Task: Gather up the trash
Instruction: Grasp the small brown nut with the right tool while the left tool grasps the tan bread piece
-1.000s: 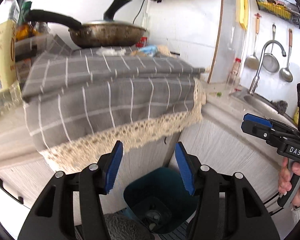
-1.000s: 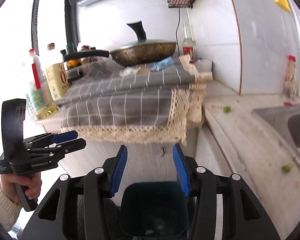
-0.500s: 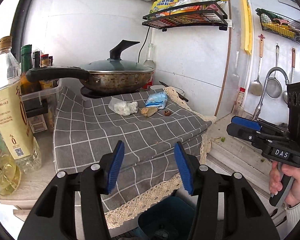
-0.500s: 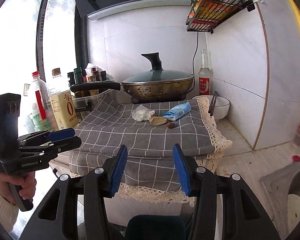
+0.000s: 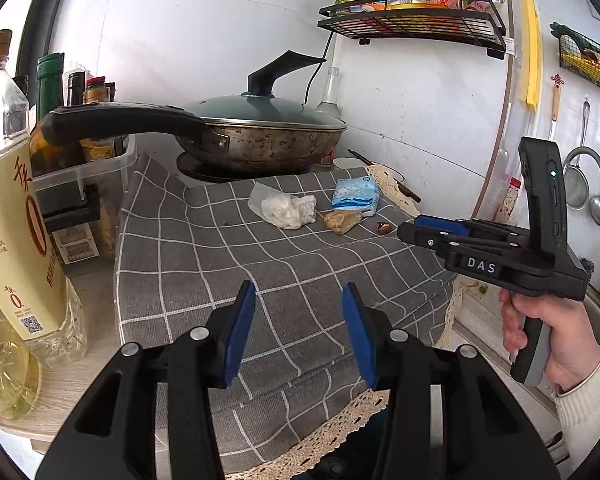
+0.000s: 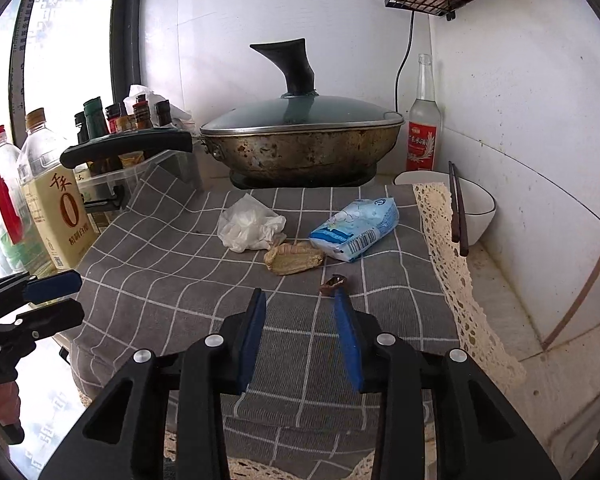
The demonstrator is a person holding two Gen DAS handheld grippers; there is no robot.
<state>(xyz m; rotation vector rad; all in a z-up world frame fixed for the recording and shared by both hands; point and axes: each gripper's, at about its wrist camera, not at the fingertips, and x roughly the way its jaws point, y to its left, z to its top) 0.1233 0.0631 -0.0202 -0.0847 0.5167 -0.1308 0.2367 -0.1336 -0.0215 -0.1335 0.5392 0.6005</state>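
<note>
On the grey checked cloth [image 6: 204,280] lie a crumpled white plastic bag [image 6: 248,226], a tan husk-like scrap [image 6: 294,258], a light blue packet [image 6: 356,228] and a small brown scrap [image 6: 334,283]. The same trash shows farther off in the left wrist view: bag [image 5: 286,208], tan scrap [image 5: 342,221], packet [image 5: 356,196], brown scrap [image 5: 384,227]. My right gripper [image 6: 300,300] hovers just short of the brown scrap, its jaws closing with nothing between them. My left gripper [image 5: 298,292] hangs over the cloth's near part, jaws closing, empty. The right gripper [image 5: 424,228] also appears there, held by a hand.
A lidded wok [image 6: 300,140] sits behind the trash, its handle [image 6: 128,148] reaching left. Oil bottles [image 6: 52,196] and sauce bottles stand at left. A white bowl with chopsticks [image 6: 456,204] and a clear bottle [image 6: 424,120] stand at right. Wire shelf [image 5: 412,16] hangs on the wall.
Both grippers rose from beside the bin below the counter and now look down on the cloth and its trash. Both pairs of jaws have narrowed a little.
</note>
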